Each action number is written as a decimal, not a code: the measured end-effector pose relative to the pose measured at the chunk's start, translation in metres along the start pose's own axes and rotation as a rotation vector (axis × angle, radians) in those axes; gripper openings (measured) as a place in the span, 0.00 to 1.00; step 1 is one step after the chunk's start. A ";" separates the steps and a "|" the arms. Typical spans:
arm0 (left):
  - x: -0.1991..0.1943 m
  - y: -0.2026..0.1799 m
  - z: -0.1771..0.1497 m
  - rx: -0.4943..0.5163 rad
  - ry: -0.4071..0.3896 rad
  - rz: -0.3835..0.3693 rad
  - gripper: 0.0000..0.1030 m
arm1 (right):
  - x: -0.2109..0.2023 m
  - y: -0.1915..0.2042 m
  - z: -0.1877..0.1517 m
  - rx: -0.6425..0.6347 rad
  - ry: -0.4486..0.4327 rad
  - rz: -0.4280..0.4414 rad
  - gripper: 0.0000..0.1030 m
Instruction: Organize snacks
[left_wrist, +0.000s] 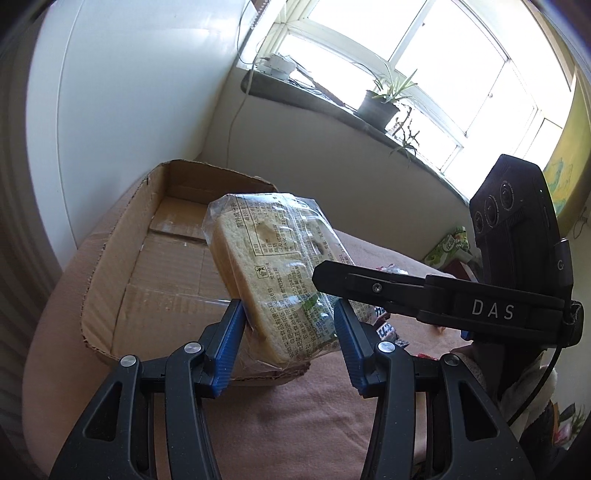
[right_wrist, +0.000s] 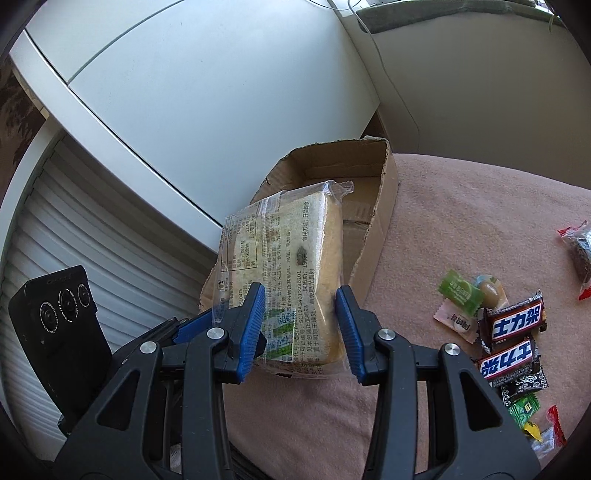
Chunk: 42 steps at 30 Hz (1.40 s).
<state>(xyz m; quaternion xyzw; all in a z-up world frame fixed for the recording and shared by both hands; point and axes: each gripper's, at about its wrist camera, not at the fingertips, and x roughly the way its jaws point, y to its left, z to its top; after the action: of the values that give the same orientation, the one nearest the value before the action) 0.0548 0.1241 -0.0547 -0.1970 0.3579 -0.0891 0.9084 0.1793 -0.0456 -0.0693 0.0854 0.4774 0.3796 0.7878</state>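
Left wrist view: I had bread pack pinched by both left gripper and right gripper, long axis pointing ahead; box lay just beyond, nearer left.

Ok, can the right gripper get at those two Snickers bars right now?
Probably not yet: the right gripper is shut on the bread pack, which the left gripper grips too. The Snickers bars lie uncovered on the pink blanket to its right, so once freed the way looks clear.
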 end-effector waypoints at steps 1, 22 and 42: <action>0.000 0.003 0.000 -0.004 0.001 0.005 0.46 | 0.006 0.002 0.002 -0.002 0.010 0.004 0.42; -0.001 0.022 0.000 0.012 -0.014 0.114 0.46 | 0.054 0.017 0.013 -0.057 0.053 -0.056 0.43; -0.014 -0.004 -0.017 0.074 -0.039 0.141 0.46 | 0.007 0.012 -0.016 -0.128 -0.042 -0.196 0.55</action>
<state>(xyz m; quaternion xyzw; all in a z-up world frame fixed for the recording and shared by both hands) 0.0324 0.1195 -0.0555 -0.1393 0.3494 -0.0340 0.9259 0.1615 -0.0364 -0.0764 -0.0042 0.4419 0.3288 0.8347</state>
